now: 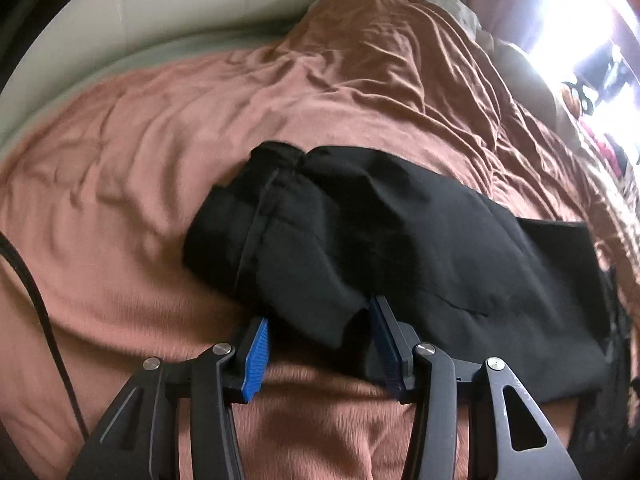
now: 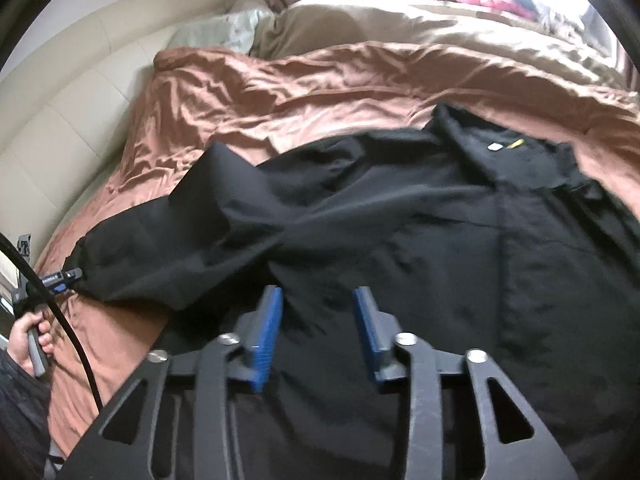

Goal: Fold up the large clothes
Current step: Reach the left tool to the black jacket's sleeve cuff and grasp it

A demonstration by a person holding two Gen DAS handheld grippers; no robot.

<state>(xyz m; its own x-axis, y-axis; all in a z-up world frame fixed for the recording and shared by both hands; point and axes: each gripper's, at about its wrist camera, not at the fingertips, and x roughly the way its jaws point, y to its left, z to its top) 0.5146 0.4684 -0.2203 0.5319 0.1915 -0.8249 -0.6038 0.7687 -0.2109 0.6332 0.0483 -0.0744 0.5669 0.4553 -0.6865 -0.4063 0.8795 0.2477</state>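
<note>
Left gripper [image 1: 320,346]: matte black plastic linkage arms with triangular cut-outs, round silver pivot screws, ribbed blue rubber finger pads [image 1: 256,360]. Right gripper [image 2: 316,328]: same build. Thin black cable [image 2: 60,312] beside it. Person's hand [image 2: 30,344] emerges from a dark quilted sleeve [image 2: 20,412].

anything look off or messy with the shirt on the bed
The black shirt lies unfolded and rumpled on the brown bedspread; its sleeve is twisted out to the side. No damage shows.
</note>
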